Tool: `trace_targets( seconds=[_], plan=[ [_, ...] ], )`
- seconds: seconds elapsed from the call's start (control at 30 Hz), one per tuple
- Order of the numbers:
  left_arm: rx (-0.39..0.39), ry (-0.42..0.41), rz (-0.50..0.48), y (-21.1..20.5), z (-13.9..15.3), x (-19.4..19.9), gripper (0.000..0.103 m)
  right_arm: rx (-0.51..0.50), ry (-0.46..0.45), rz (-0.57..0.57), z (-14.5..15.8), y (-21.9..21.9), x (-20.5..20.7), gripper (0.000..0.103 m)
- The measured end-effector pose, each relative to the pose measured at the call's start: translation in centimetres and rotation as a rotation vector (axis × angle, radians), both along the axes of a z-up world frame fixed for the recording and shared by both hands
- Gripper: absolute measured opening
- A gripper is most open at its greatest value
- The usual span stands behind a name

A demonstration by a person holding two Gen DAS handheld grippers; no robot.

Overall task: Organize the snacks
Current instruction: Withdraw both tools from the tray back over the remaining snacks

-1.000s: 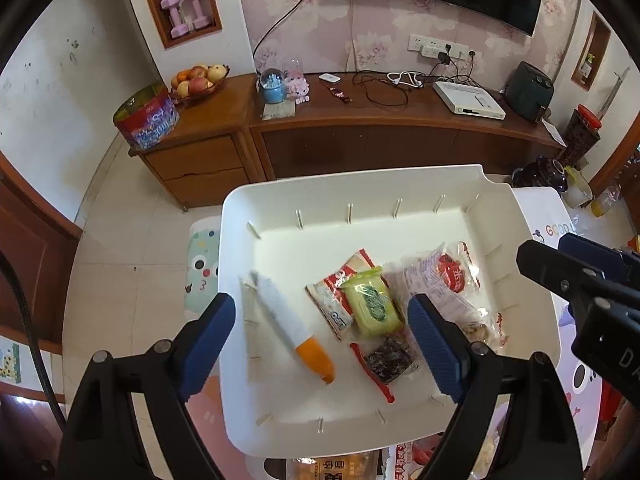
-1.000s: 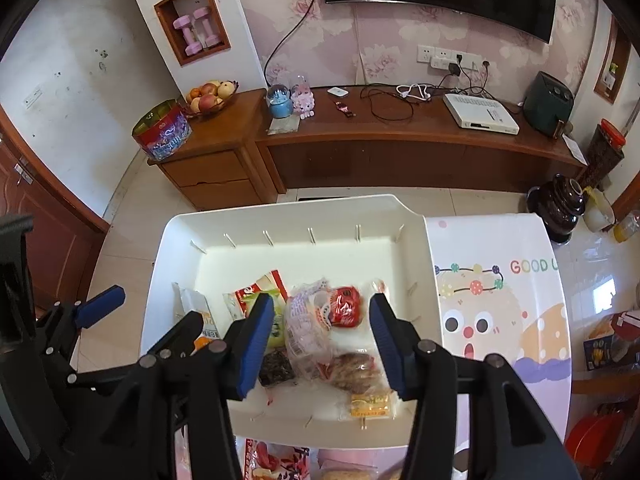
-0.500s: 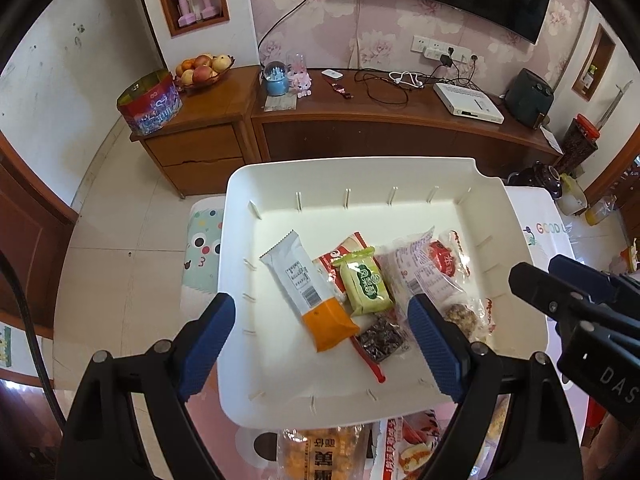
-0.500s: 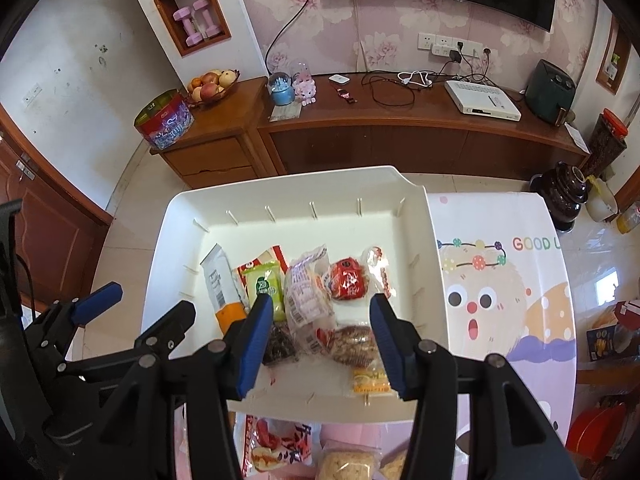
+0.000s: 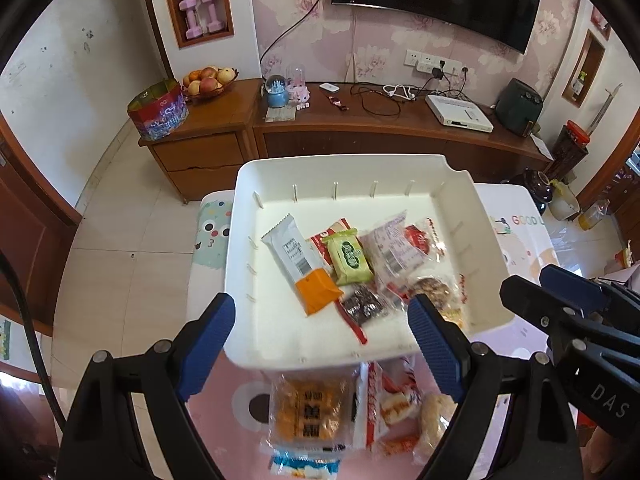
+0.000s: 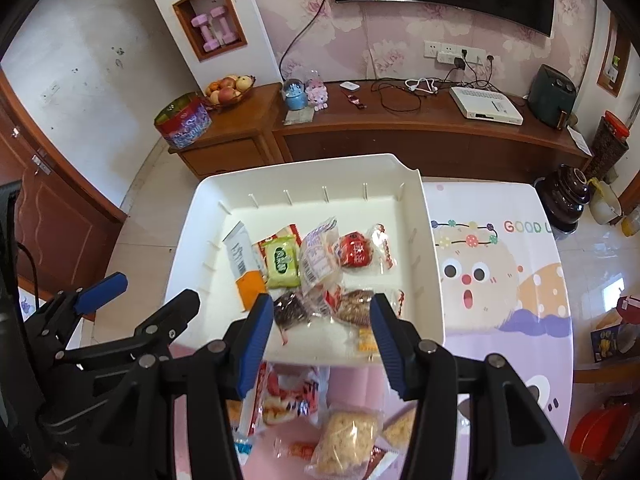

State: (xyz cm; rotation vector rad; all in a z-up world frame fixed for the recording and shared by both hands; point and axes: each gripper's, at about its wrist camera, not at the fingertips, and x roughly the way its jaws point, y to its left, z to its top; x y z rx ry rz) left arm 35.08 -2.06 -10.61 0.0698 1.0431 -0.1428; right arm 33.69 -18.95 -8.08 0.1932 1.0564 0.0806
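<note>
Snacks half sorted: several packets lie in the white tray (image 5: pixel 352 168), more wait on the pink table below it.

Snacks in the tray cluster at centre frame of the left wrist view: a white-and-orange packet (image 5: pixel 300 264), a green packet (image 5: pixel 348 256), a clear bag with a printed label (image 5: pixel 394 248) and a small dark packet (image 5: pixel 364 306), all touching or overlapping. Loose ones sit at the bottom of the frame, just beside the tray's near rim: an orange cracker pack (image 5: pixel 308 408) and a pale rice cake pack (image 6: pixel 348 440). The left gripper (image 5: pixel 320 344) is released and holds nothing, and so is the right gripper (image 6: pixel 322 332); both hover over the near rim. My judgement: pick 1 loose pack at a time, pinch it by a flat edge, not the puffed middle, lift clear of the rim, and drop it in the bare upper half of the tray.
</note>
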Motion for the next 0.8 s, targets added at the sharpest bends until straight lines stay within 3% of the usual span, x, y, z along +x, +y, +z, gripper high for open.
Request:
trace_targets(
  seconds=[0.43,0.8],
  plan=[
    [-0.008,-0.064,-0.012,-0.2,2.4,-7.5,0.088,0.006,-0.047,0.032,2.0,-0.7,-6.8,0.051],
    [0.014,-0.044,0.001,2.5,-0.1,-13.3,0.089,-0.034,0.005,0.086,-1.5,-1.0,-12.2,0.051]
  ],
)
